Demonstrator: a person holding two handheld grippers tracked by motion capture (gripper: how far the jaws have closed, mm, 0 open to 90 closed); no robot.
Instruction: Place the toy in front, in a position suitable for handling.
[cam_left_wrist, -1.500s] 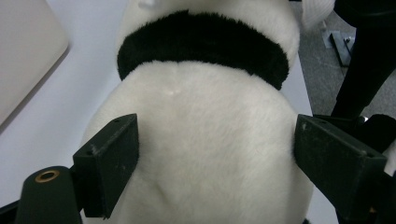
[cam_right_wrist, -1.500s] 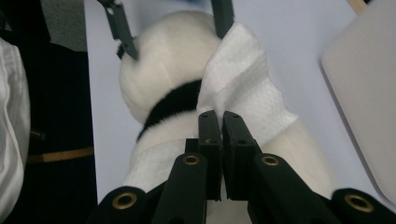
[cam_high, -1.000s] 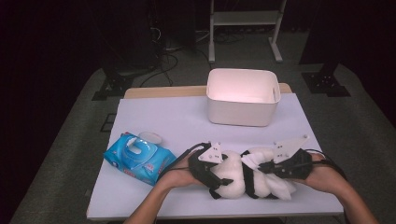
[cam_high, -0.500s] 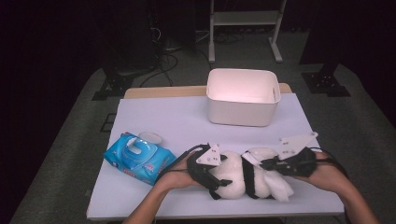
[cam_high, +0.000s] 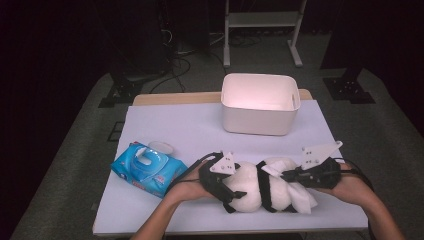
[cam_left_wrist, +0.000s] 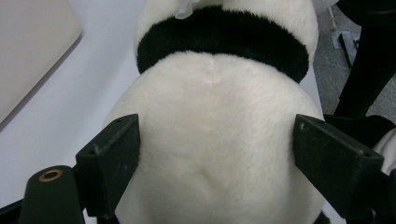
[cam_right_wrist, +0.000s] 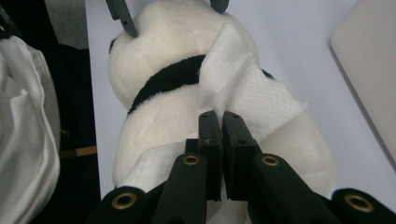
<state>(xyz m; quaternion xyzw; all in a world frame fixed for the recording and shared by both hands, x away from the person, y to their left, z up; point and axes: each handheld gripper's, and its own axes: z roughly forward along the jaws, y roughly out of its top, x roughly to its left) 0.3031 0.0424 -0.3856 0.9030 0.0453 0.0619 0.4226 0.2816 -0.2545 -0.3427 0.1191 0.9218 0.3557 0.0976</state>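
**Inspector A:** The panda plush lies on its side at the near edge of the surface, long axis running left to right across the high view, between the two hands. A white wipe is draped over its back.

**Inspector B:** Tool states?

**Inspector A:** The left tool has its jaws spread wide around the plush's white body, one either side. They have just been opening, with the plush still between them; whether the pads press on the fur cannot be told. The right tool is clamped tight on the edge of the wipe.

**Inspector B:** Any legible writing?

**Inspector A:** None. The blue wipes pack, just left of the left hand, carries print too small to read. A white bin stands farther back, unmarked.
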